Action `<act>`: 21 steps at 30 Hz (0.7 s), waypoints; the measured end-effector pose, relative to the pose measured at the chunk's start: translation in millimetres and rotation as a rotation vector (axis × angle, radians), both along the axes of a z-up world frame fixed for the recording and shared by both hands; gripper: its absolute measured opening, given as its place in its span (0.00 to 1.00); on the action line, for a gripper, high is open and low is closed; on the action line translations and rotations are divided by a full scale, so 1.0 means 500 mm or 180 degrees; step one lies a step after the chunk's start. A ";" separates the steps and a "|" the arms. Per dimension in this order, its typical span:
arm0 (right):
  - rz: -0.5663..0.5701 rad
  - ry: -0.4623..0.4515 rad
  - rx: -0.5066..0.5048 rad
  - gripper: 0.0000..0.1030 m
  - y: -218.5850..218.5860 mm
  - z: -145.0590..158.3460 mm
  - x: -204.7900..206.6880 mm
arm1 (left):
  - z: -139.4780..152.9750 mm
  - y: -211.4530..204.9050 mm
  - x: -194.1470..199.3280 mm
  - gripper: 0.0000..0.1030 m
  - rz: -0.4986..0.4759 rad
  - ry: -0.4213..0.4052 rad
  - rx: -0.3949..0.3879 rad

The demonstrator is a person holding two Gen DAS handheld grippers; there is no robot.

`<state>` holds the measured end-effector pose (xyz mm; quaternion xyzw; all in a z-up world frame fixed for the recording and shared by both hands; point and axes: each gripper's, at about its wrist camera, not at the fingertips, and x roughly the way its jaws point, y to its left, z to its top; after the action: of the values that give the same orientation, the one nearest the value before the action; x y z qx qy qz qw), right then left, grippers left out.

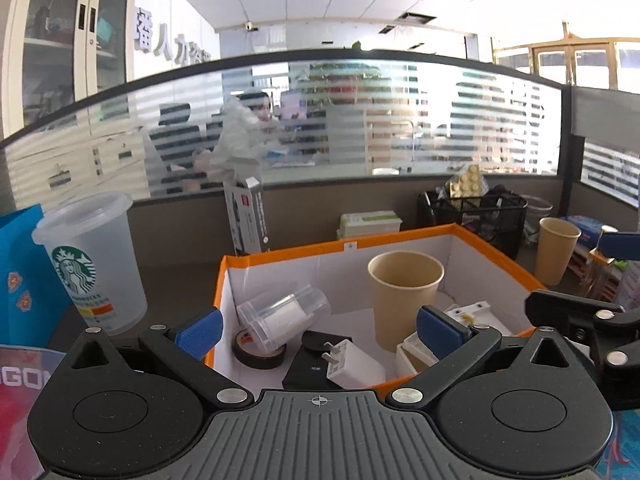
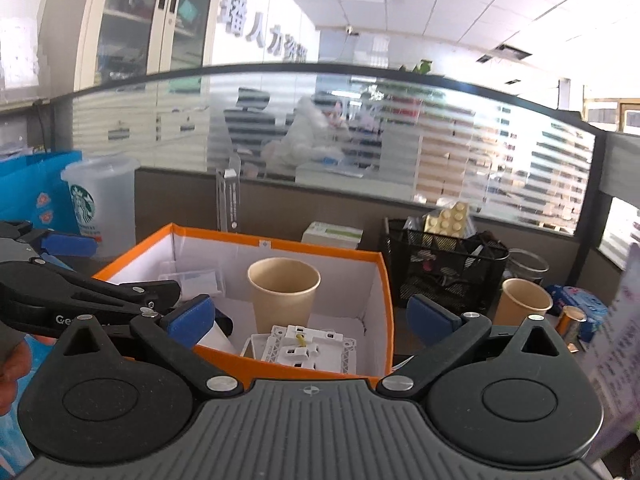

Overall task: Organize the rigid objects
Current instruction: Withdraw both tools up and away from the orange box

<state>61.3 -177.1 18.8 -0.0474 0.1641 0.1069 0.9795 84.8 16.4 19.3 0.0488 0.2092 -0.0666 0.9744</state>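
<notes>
An orange-rimmed white box [image 1: 344,245] [image 2: 276,245] sits in front of both grippers. It holds an upright tan paper cup [image 1: 404,300] [image 2: 283,292], a clear plastic jar lying on its side [image 1: 286,316], a black tape roll [image 1: 256,354], a white plug adapter [image 1: 352,364] on a black block, and a white wall-socket plate [image 1: 472,316] [image 2: 304,348]. My left gripper [image 1: 318,332] is open and empty over the box's near edge. My right gripper [image 2: 310,318] is open and empty at the box's near right corner.
A Starbucks plastic cup [image 1: 90,264] [image 2: 100,204] and a blue bag [image 1: 20,276] stand left. A black mesh basket [image 1: 476,212] [image 2: 444,264], a second paper cup [image 1: 558,248] [image 2: 524,304] and a copper-coloured roll [image 2: 570,320] stand right. A glass partition runs behind.
</notes>
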 end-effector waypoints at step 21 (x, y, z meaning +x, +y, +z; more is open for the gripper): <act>-0.0331 -0.0399 0.0244 1.00 -0.013 -0.062 -0.135 | -0.014 0.009 -0.083 1.00 0.0051 -0.0131 -0.0158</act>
<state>-6.0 -183.6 -12.3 -0.0079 0.1005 0.0589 0.9932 43.2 20.8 12.4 0.0243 0.1877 -0.0630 0.9799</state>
